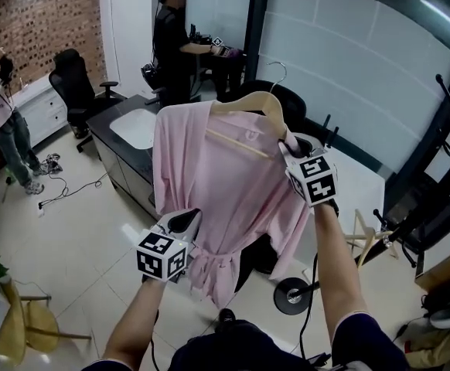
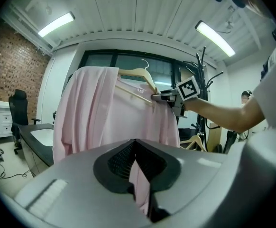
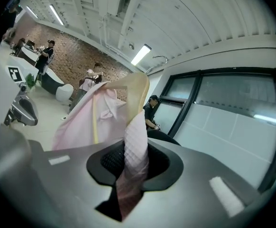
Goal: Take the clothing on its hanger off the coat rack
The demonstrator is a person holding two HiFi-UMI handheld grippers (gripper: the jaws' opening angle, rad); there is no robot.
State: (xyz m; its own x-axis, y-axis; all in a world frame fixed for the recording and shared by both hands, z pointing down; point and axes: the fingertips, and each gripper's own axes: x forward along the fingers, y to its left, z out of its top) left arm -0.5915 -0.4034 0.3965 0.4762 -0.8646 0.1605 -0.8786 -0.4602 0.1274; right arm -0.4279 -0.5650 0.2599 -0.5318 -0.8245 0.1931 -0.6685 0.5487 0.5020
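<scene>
My right claw (image 1: 289, 147) is clamped on one shoulder end of the wooden hanger (image 1: 244, 103), with the cloth of the pink robe (image 1: 209, 176) pinched in together with it. My left claw (image 1: 189, 219) is closed on a fold of the robe lower down. The robe hangs in the air between both claws, well apart from the black coat rack (image 2: 203, 70), and the hanger's metal hook (image 1: 275, 72) is free. I judge the danger is in the one-sided hold: the hanger could tilt or turn in the right claw, because the cloth there is slippery. If my left claw pulls too much sideways, the robe may slide off the far shoulder and fall to the floor.
</scene>
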